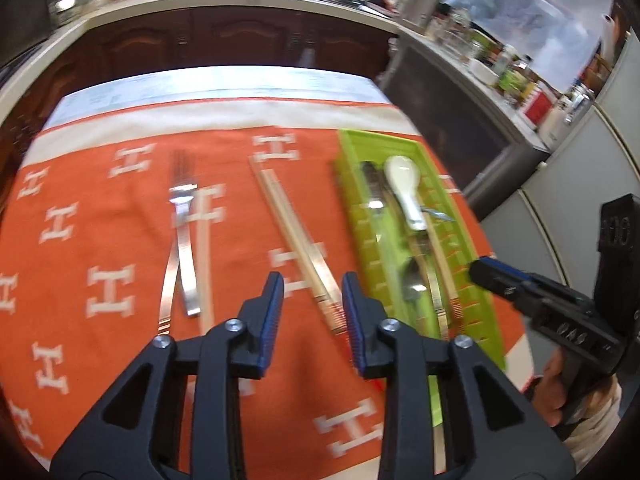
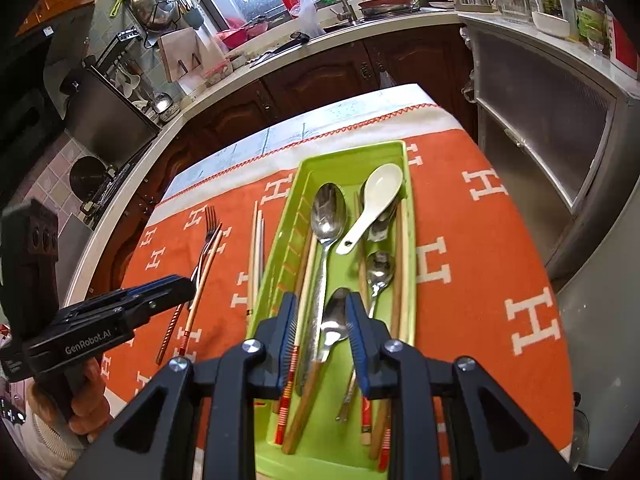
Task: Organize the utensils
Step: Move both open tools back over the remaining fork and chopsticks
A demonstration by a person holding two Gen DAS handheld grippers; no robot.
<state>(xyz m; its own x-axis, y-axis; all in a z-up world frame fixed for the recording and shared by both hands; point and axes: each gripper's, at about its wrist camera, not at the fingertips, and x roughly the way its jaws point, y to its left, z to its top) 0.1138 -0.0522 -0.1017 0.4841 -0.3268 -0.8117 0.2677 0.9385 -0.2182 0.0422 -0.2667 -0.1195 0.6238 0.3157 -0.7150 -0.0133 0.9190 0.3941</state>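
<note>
A green plastic tray (image 2: 404, 152) lies on the orange cloth. It holds a large metal spoon (image 2: 329, 216), a white ceramic spoon (image 2: 374, 200), a small metal spoon (image 2: 382, 272) and several chopsticks. My right gripper (image 2: 320, 308) hovers over the tray's near end, open, with another metal spoon (image 2: 335, 324) lying below the gap, untouched. Left of the tray a pair of pale chopsticks (image 1: 298, 240), a fork (image 1: 182, 216) and a red-striped chopstick (image 2: 200, 280) rest on the cloth. My left gripper (image 1: 312, 292) is open just short of the pale chopsticks' near ends, holding nothing.
The cloth-covered table (image 2: 500, 240) ends close to dark wooden cabinets (image 2: 320, 76) and a cluttered counter (image 2: 280, 48). A metal-fronted unit (image 2: 540, 128) stands to the right of the table. A person's hand (image 2: 86, 400) grips the left tool's handle.
</note>
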